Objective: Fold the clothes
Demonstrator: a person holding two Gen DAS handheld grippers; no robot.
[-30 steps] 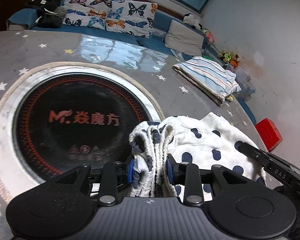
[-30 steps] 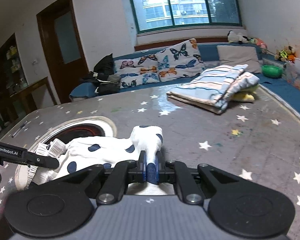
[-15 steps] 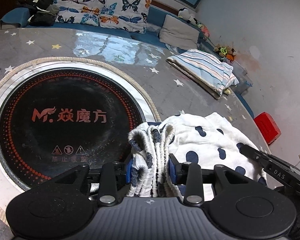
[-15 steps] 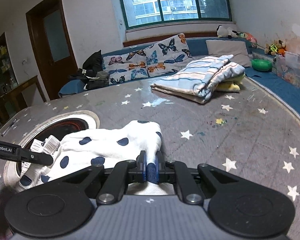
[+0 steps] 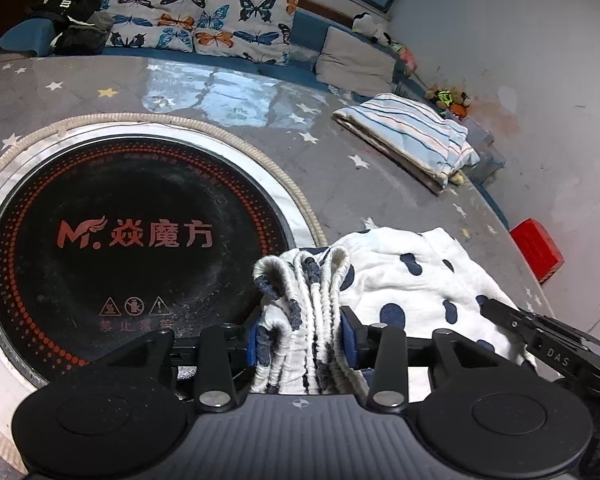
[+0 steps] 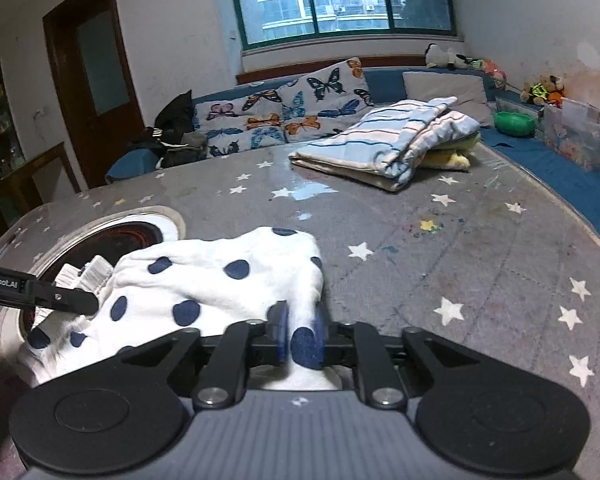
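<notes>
- Left wrist view: left gripper (image 5: 302,336) at the gathered ribbed edge of a spotted garment (image 5: 396,284); jaws opening, fabric bunched between the pads.
- Right wrist view: right gripper (image 6: 299,334) at a folded corner of the same garment (image 6: 220,280); jaws opening, cloth between them.
- Garment on star-patterned table (image 6: 460,264), overlapping round cooktop (image 5: 132,240).
- Striped bundle (image 6: 388,140) well apart.

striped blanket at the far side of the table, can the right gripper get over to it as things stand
Probably yes. The right gripper is opening around the dotted cloth, and only bare table lies between it and the striped blanket.
</notes>
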